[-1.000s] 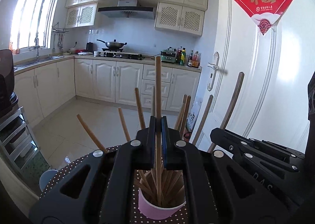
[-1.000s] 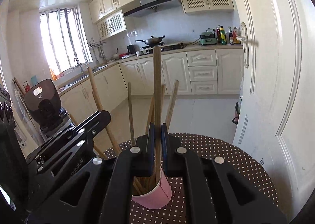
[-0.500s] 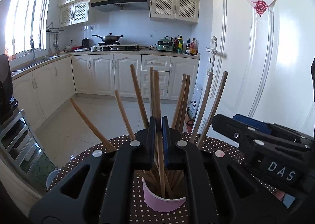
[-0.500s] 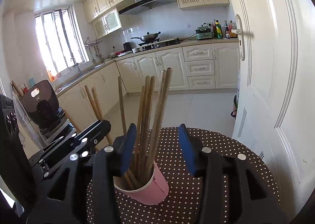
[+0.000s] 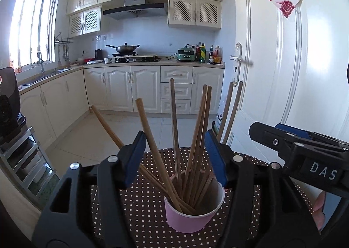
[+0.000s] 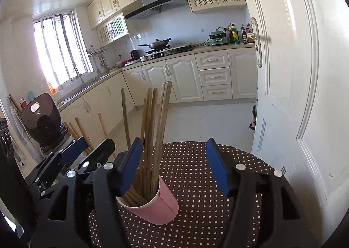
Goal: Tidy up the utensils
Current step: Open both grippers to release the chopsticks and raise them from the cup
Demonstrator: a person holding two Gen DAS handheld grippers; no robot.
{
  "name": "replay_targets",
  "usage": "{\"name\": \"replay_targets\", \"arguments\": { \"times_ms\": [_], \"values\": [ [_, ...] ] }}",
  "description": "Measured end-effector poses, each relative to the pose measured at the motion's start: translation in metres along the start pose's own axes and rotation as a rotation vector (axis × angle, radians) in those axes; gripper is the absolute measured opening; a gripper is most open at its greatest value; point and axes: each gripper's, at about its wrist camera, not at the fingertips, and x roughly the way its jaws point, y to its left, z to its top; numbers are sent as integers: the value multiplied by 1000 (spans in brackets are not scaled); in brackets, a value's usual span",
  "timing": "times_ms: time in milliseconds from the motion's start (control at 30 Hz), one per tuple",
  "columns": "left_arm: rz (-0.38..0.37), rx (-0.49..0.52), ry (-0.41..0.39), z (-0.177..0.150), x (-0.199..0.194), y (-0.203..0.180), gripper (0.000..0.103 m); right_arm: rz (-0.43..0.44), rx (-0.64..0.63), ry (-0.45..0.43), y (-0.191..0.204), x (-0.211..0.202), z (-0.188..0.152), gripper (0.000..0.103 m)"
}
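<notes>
So there's a pink paper cup [image 5: 194, 210] sitting on the round desk [image 5: 150, 215] with the brown polka-dot cloth, and it's stuffed with wooden chopsticks [image 5: 192, 152] fanning out in all directions. A few lean way off to the left, a bunch stand close to upright in the middle, and a couple tilt right toward the white door [image 5: 305, 77].

The left gripper [image 5: 174, 158] is spread apart and its jaws are opening. The chopsticks poke up through the gap, but the blue pads aren't pressing on any of them, so it's holding nothing. Same deal with the right gripper [image 6: 173, 166]: jaws opening, nothing clamped, and the cup [image 6: 161, 206] sits low by its left pad with the chopsticks [image 6: 152, 134] rising just beside it.

In the left wrist view the right gripper [image 5: 305, 152] shows up off to the right of the cup.
</notes>
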Motion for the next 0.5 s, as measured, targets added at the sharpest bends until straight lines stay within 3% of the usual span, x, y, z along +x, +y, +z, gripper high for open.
{"name": "replay_targets", "arguments": {
  "times_ms": [500],
  "values": [
    [16,3,-8,-2,-17,1,58,-3,-13,-6,8,-15,-6,64]
  ]
}}
